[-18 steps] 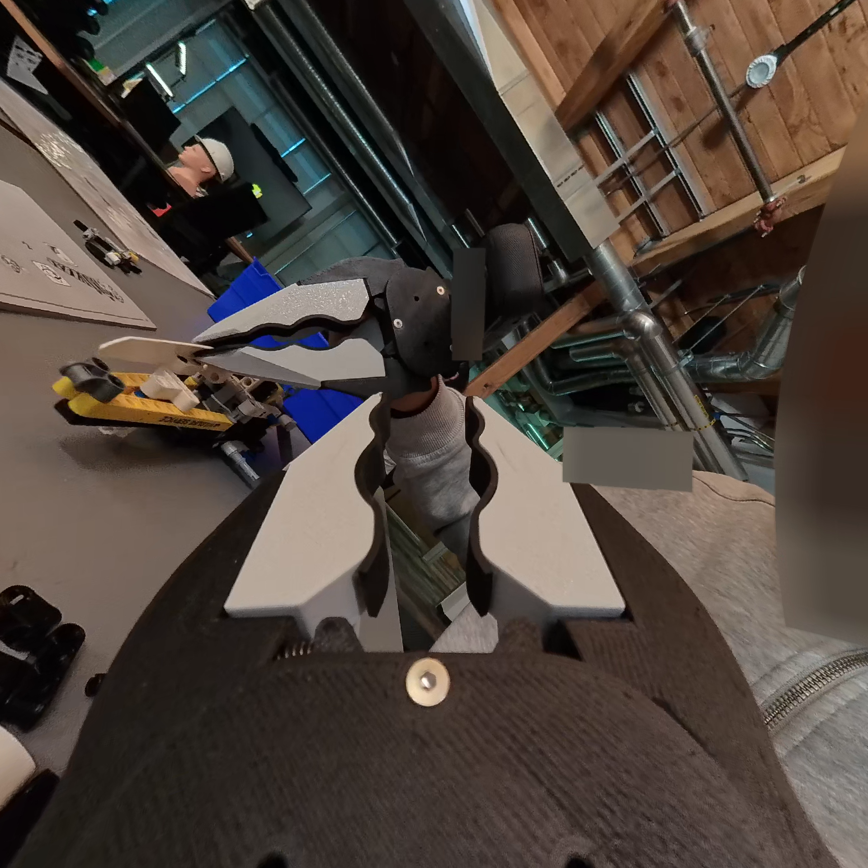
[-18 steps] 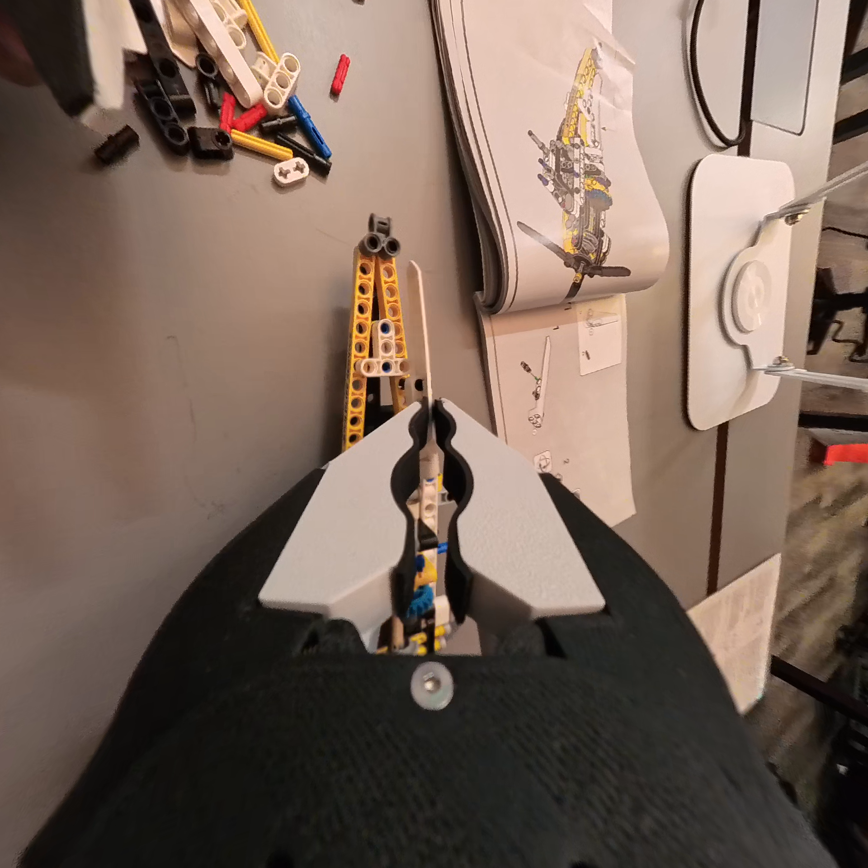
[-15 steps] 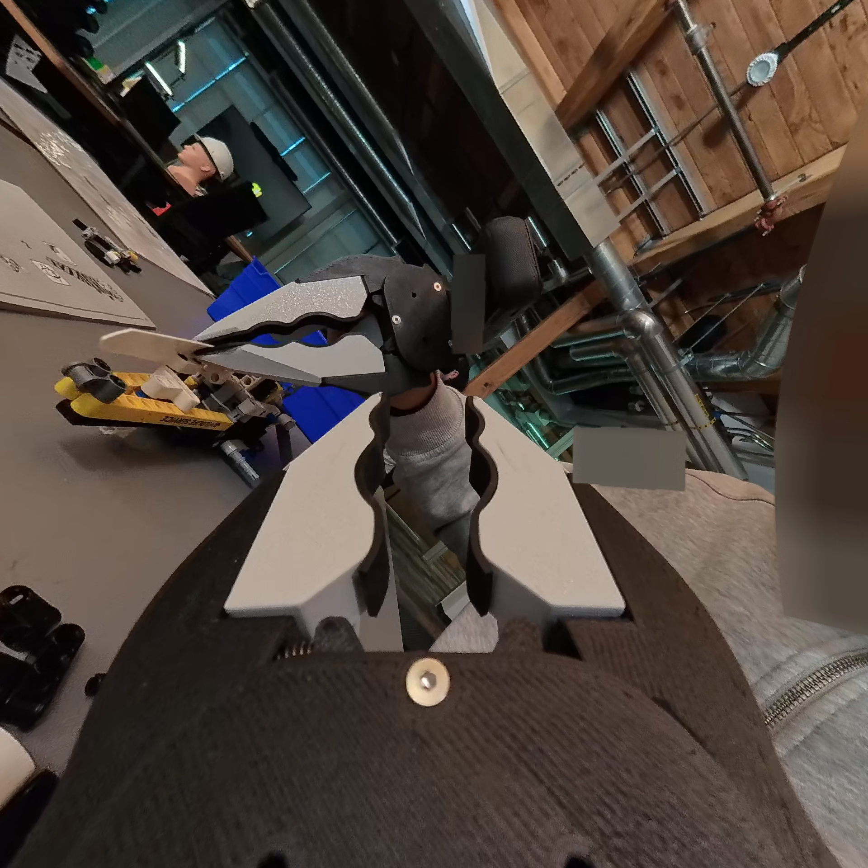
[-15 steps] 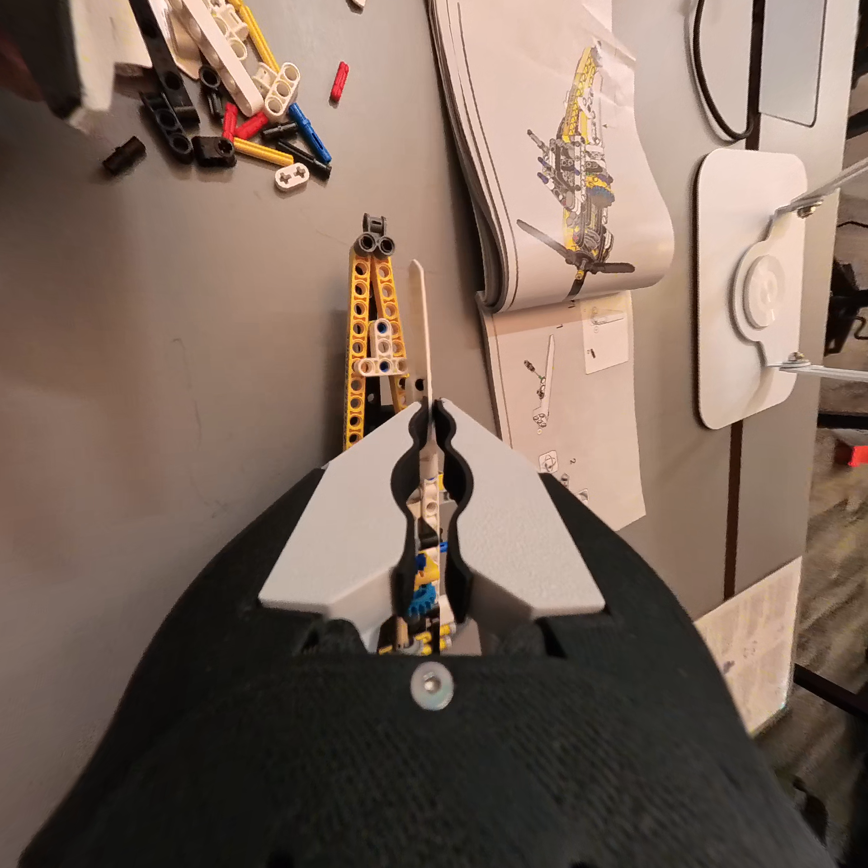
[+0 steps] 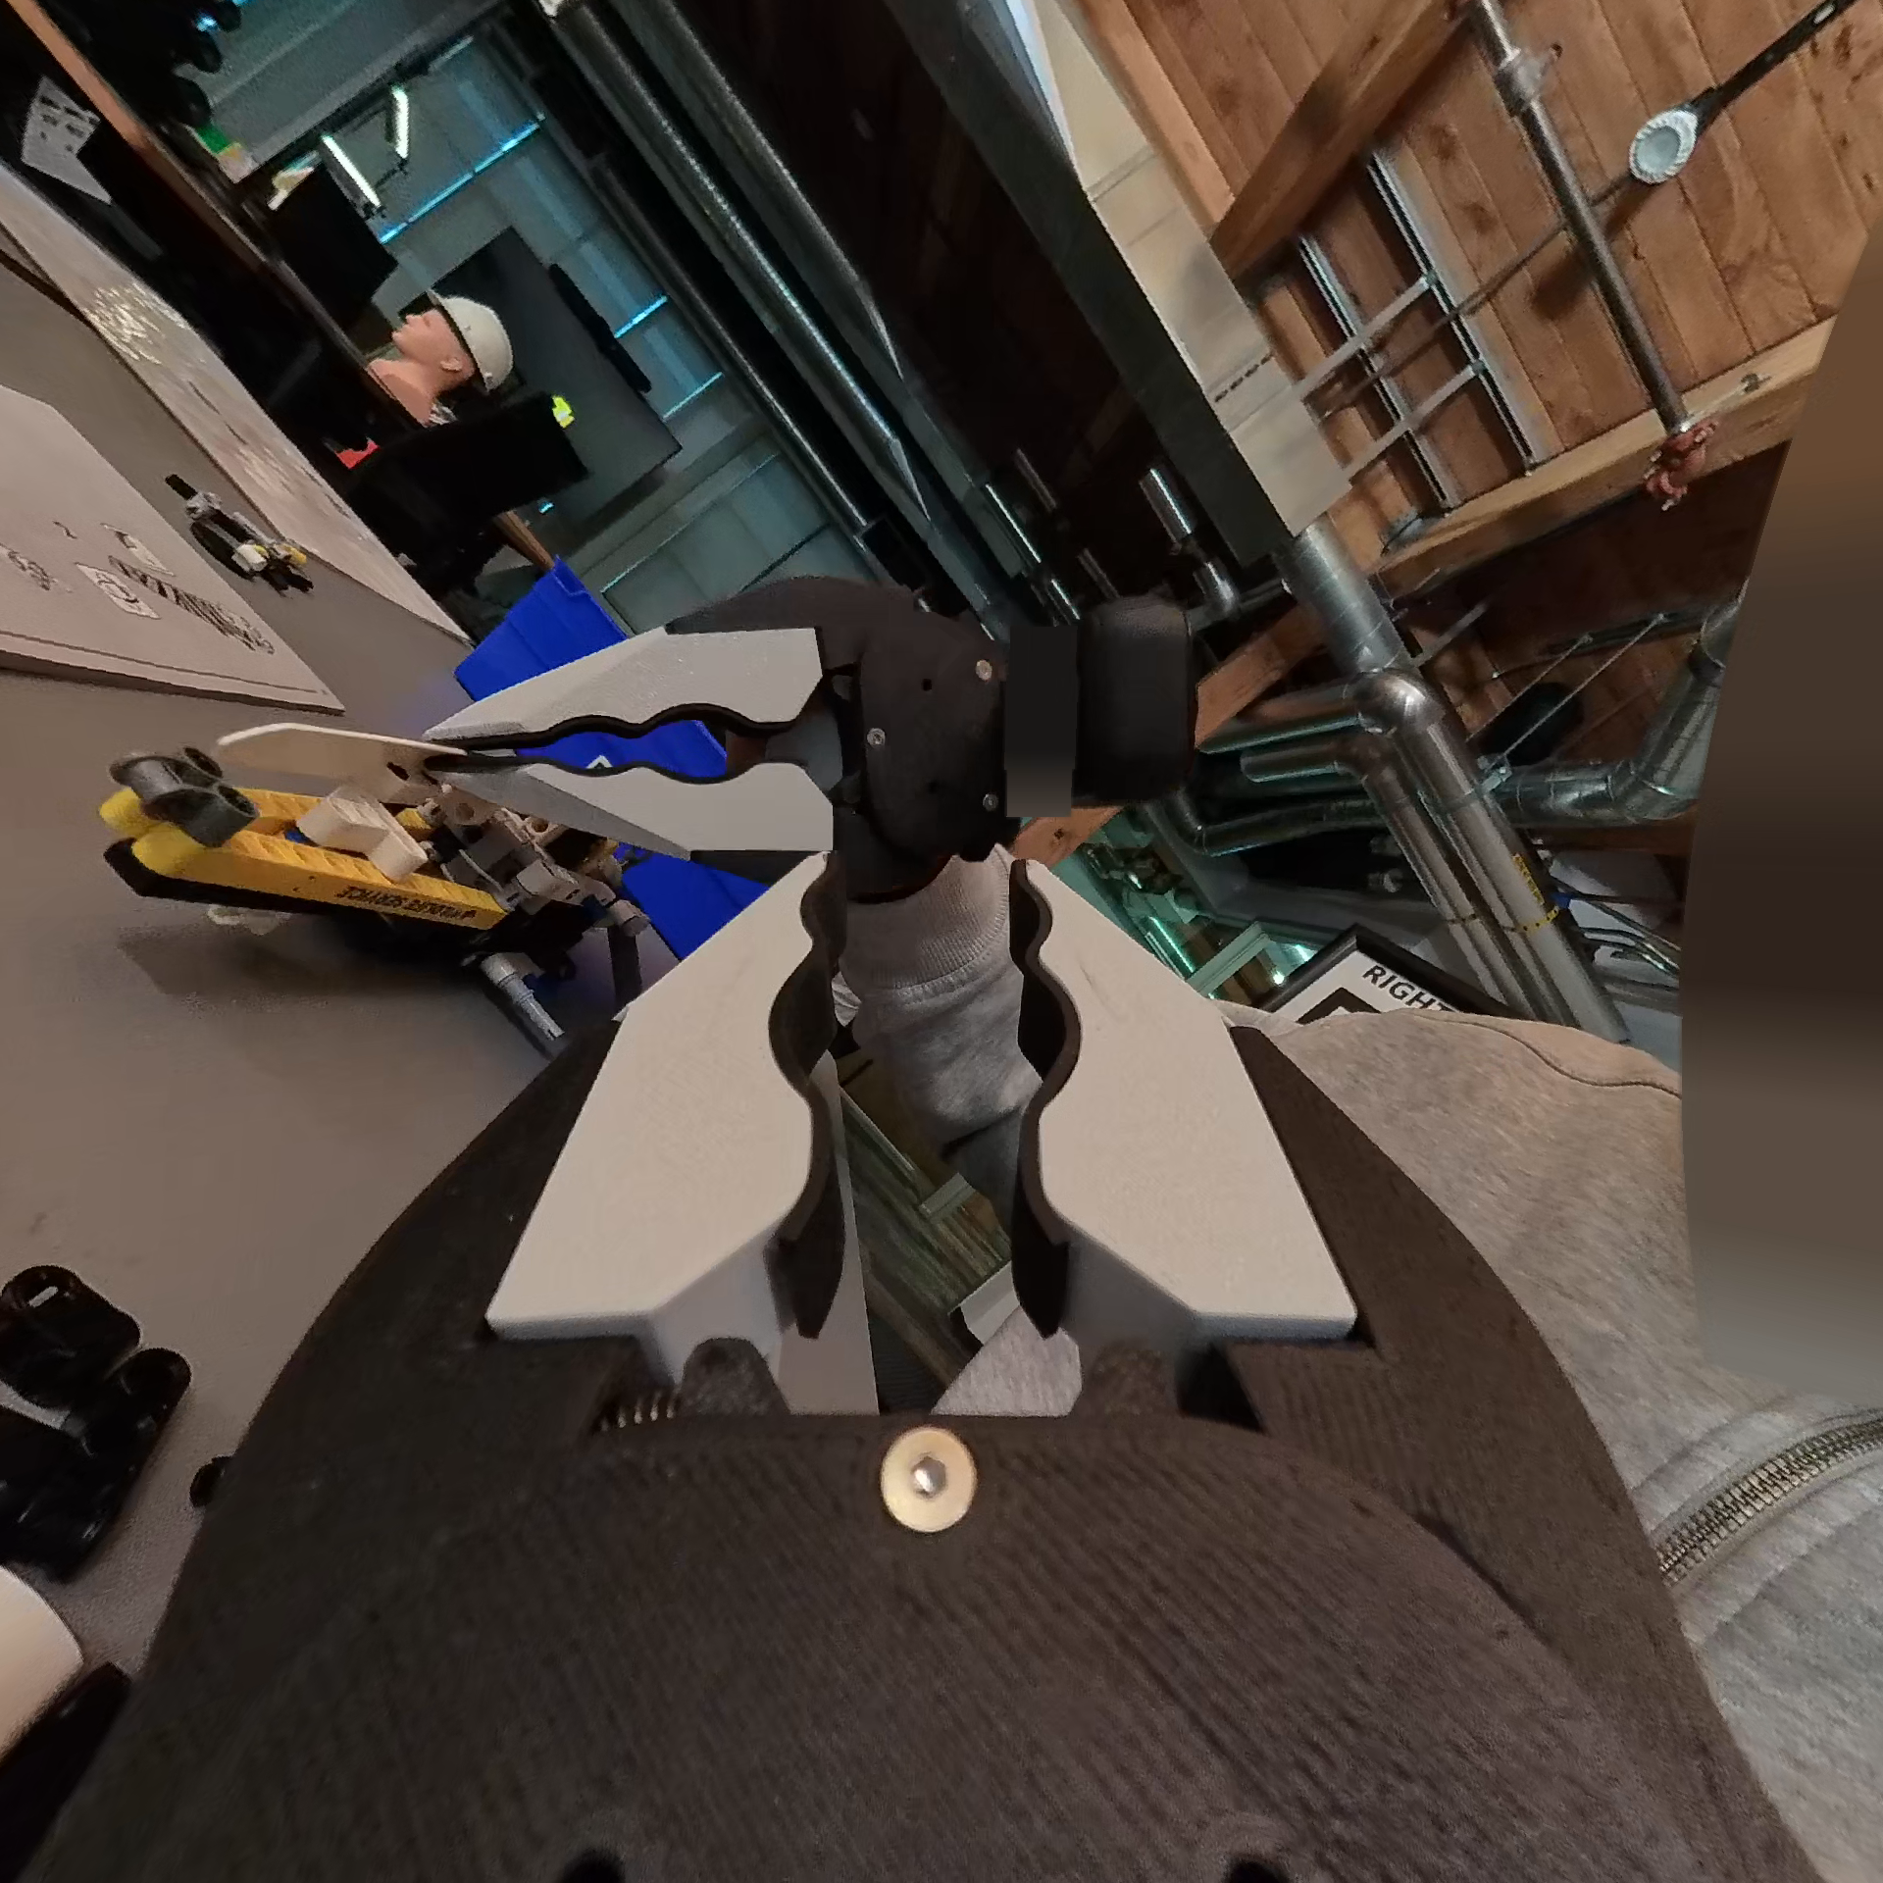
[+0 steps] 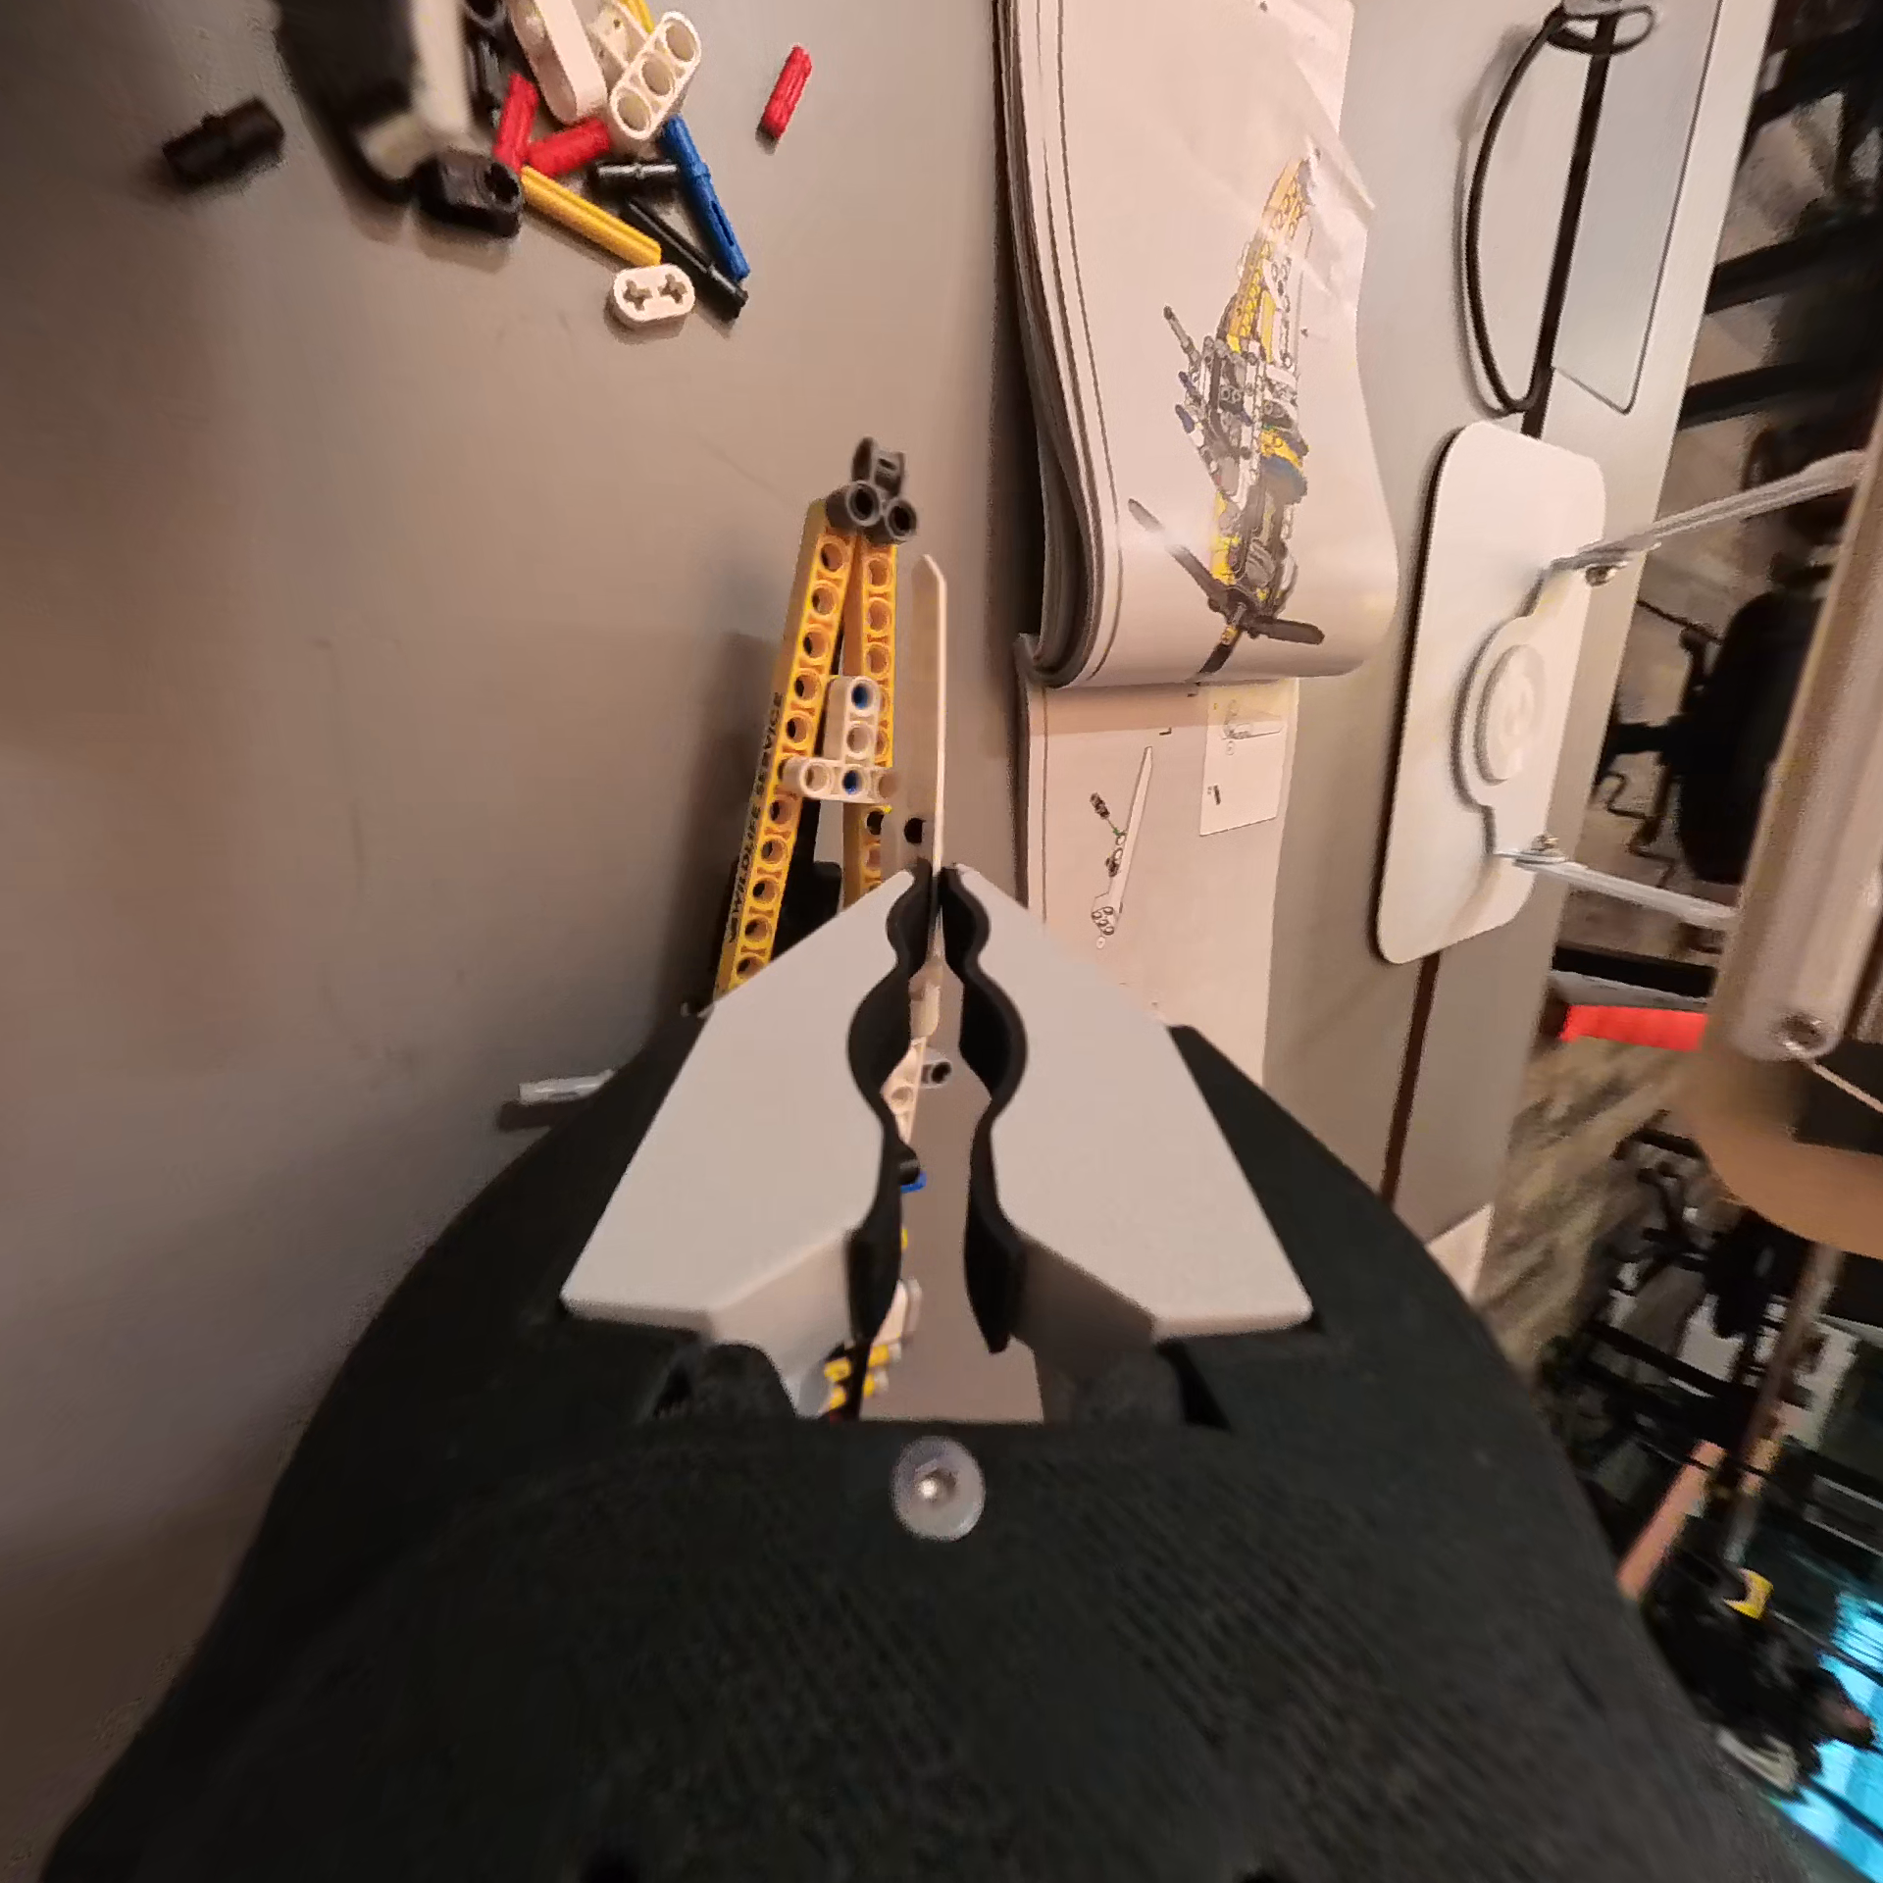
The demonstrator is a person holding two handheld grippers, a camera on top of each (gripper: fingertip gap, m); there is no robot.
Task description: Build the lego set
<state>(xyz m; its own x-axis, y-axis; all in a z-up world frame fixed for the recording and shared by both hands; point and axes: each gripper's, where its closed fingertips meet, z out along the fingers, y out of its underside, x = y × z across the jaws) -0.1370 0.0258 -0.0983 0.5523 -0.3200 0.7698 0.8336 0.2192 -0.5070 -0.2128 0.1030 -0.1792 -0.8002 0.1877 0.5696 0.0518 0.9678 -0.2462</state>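
The right gripper [image 6: 935,881] is nearest in the right wrist view. Its two tips are pinched tight on a long white blade piece [image 6: 929,713], which sticks out past the tips. The blade sits just right of the yellow lego model [image 6: 815,734], which lies on the grey table [image 6: 357,662] pointing away. The model has two yellow beams with holes, a small white block on top and a dark grey end piece at the far tip.

To the right of the model lies the open instruction booklet [image 6: 1202,357]. Farther right is a white flat pad [image 6: 1488,693]. At the far left is a pile of loose lego pieces [image 6: 611,153] in red, blue, yellow, black and white.

In the left wrist view, the left gripper [image 5: 922,897] is open with a wide gap and holds nothing. It is lifted off the table, pointing at a grey sleeve [image 5: 937,1009]. Past it, the right gripper holds the white blade above the yellow model.
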